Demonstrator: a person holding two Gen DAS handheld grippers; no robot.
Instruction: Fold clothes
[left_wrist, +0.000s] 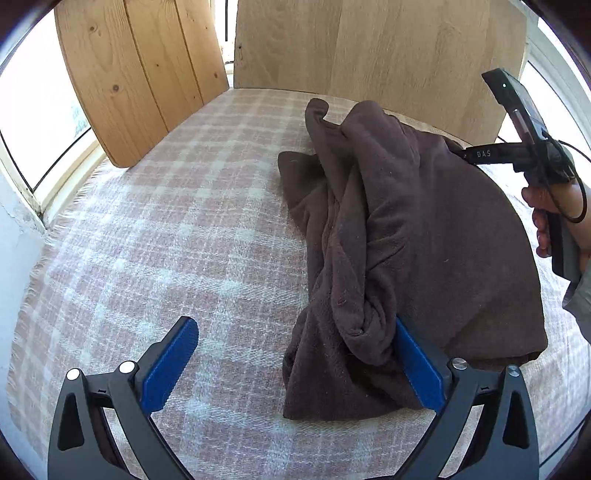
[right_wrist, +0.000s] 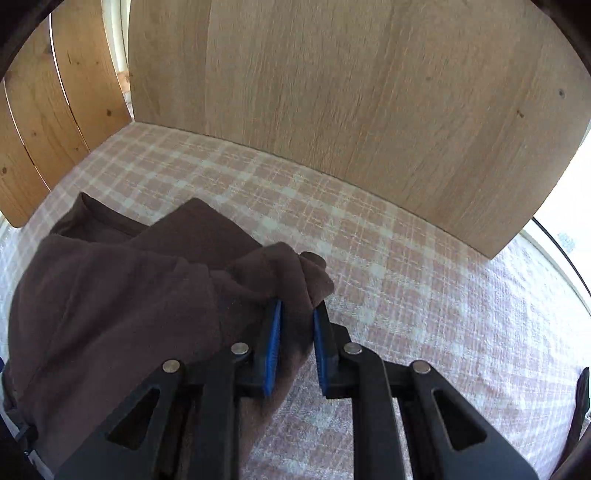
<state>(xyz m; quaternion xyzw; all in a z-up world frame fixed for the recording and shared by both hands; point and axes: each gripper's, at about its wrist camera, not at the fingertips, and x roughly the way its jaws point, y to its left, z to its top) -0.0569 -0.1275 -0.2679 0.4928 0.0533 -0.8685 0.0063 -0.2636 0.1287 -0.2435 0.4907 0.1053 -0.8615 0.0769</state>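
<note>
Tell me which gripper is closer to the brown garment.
Right. The right gripper is clamped on a bunched edge of the brown garment. The left gripper hangs open at its near end, one finger against the cloth, nothing pinched.

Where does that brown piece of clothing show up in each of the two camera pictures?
Left wrist view: the brown garment lies crumpled right of centre on the checked blanket.
Right wrist view: it fills the lower left, an edge pinched in the right hand-held gripper.
Shared landmark: the pale wooden board standing behind.
</note>
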